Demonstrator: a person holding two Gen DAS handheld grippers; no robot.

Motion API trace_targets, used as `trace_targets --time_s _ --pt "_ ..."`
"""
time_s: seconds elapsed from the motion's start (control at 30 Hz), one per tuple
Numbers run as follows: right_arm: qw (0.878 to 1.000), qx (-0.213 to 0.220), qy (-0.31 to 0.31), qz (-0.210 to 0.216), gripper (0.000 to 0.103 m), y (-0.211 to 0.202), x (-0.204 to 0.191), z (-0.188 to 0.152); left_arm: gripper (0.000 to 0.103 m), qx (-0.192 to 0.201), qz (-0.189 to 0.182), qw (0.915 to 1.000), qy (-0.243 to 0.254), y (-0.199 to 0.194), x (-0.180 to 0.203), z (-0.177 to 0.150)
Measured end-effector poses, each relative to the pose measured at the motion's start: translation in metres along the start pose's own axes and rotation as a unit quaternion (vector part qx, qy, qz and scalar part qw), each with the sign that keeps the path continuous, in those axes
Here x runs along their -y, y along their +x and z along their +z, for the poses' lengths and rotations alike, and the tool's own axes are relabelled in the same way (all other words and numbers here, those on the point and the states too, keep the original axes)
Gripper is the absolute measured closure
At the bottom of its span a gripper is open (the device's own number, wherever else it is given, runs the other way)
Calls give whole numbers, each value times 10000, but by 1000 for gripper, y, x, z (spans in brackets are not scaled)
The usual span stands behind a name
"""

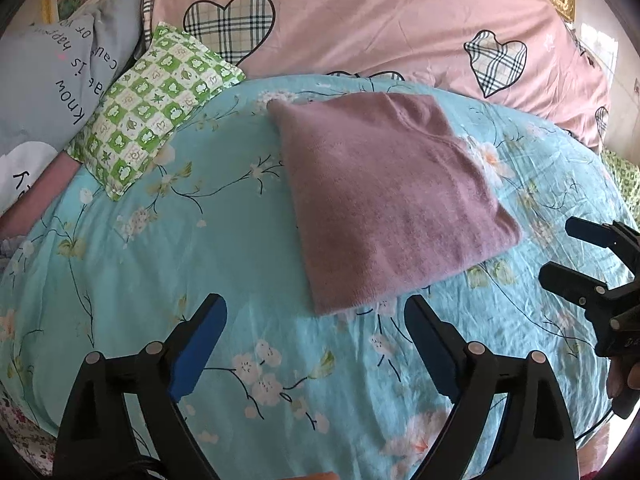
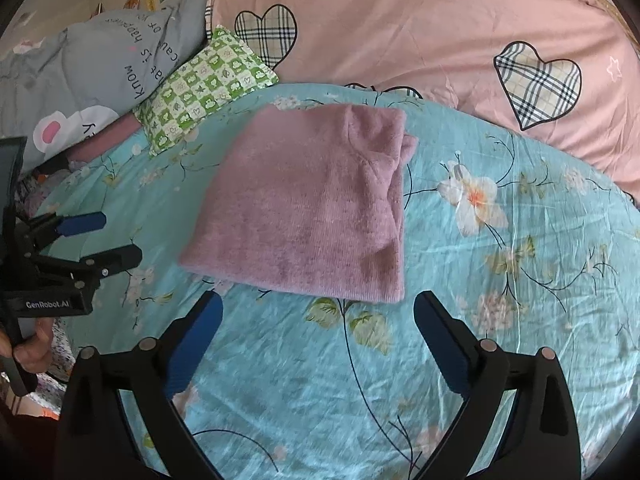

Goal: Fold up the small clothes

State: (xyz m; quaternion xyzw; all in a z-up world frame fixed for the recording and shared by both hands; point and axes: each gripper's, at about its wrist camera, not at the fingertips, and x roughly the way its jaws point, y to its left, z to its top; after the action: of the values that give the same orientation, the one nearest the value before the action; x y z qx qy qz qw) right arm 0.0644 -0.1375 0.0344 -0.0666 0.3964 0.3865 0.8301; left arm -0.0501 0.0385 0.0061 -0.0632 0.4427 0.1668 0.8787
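A mauve knit garment (image 1: 384, 196) lies folded into a flat rectangle on the turquoise floral bedsheet (image 1: 160, 264); it also shows in the right wrist view (image 2: 304, 204). My left gripper (image 1: 316, 312) is open and empty, just short of the garment's near corner. It also shows at the left edge of the right wrist view (image 2: 116, 236). My right gripper (image 2: 318, 308) is open and empty, close to the garment's near edge. It also shows at the right edge of the left wrist view (image 1: 560, 248).
A green checked pillow (image 1: 152, 108) lies at the back left of the sheet. A grey pillow with lettering (image 1: 52, 80) is beyond it. A pink quilt with plaid hearts (image 1: 380, 24) is piled along the back.
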Motion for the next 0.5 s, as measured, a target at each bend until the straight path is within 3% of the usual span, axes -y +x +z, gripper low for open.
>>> trace_targets --time_s 0.27,0.5 --pt "9999 -156 21 33 6 24 3 7 9 -163 53 9998 39 17 1 4" --pt "9990 -387 200 126 6 47 7 16 8 -285 319 9991 -34 32 -3 13"
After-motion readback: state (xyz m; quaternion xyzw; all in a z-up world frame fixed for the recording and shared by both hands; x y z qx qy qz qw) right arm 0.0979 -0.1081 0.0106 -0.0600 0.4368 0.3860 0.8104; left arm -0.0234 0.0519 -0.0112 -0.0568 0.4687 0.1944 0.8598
